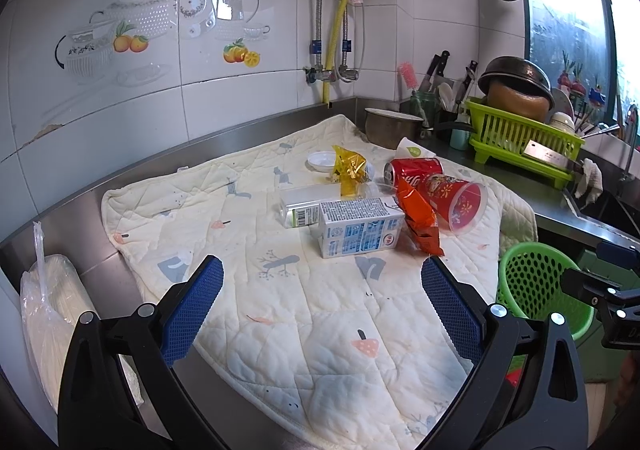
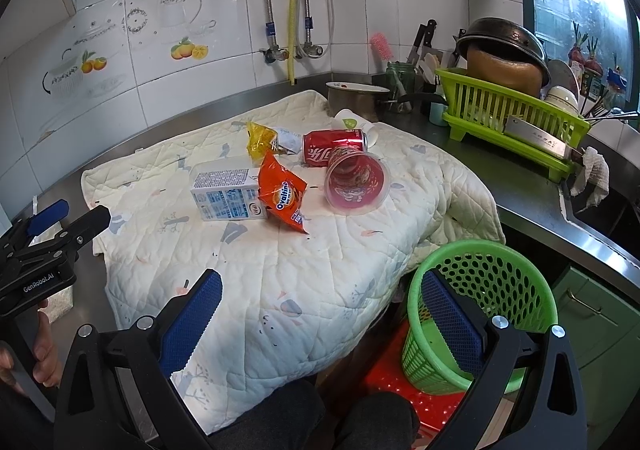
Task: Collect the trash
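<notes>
While nothing has yet gone into the green mesh wastebasket (image 2: 486, 306), all the trash lies clustered toward the far right corner of a quilted cream mat (image 1: 304, 306) spread over a steel kitchen counter (image 1: 560, 205).

Nearest the front of the cluster: a white milk carton (image 1: 359, 228) on its side, an orange Ovaltine packet (image 2: 283, 197) touching its right end. Just behind the carton, a clear plastic bottle (image 1: 298, 205) lying flat. Beyond that, a crumpled yellow wrapper (image 1: 349, 169) and a small white dish (image 1: 321, 161). To the right, a red cola can (image 2: 334, 144) on its side, a tipped red plastic cup (image 2: 357, 182) against it with its mouth facing forward, and a white paper cup (image 2: 354, 123) behind the can, near the mat's far edge.

Wastebasket standing below the counter's front edge at the right, on a red stool (image 2: 404, 382), seemingly empty as far as visible.

Left gripper (image 1: 322, 300) hovering over the mat's near half, jaws spread wide, holding nothing. Right gripper (image 2: 322, 316) over the mat's near right corner, jaws likewise spread and empty, one blue pad in front of the basket.

Judged progress: barely begun; every piece left to collect.
</notes>
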The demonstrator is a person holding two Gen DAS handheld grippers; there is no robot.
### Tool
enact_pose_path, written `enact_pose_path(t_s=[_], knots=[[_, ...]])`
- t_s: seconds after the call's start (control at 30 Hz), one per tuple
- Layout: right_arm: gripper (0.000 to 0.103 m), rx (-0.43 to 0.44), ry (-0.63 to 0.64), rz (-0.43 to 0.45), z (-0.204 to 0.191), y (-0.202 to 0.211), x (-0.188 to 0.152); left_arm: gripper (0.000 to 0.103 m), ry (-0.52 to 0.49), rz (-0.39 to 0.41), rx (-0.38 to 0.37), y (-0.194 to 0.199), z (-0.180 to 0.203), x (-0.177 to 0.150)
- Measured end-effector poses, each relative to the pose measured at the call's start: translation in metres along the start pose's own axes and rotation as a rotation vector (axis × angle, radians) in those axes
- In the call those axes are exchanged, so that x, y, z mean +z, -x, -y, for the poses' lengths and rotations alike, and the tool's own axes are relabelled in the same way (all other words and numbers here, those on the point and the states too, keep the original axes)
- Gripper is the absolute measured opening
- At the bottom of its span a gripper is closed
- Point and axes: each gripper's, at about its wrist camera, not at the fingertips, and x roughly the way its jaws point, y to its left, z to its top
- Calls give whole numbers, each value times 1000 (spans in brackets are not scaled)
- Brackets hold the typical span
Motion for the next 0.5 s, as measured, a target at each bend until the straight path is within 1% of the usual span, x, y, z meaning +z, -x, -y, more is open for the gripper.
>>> enact_pose_path(t_s=[0.5], knots=[[97, 1, 7, 0, -7, -3, 1, 98, -4, 4, 0, -1, -1, 1]])
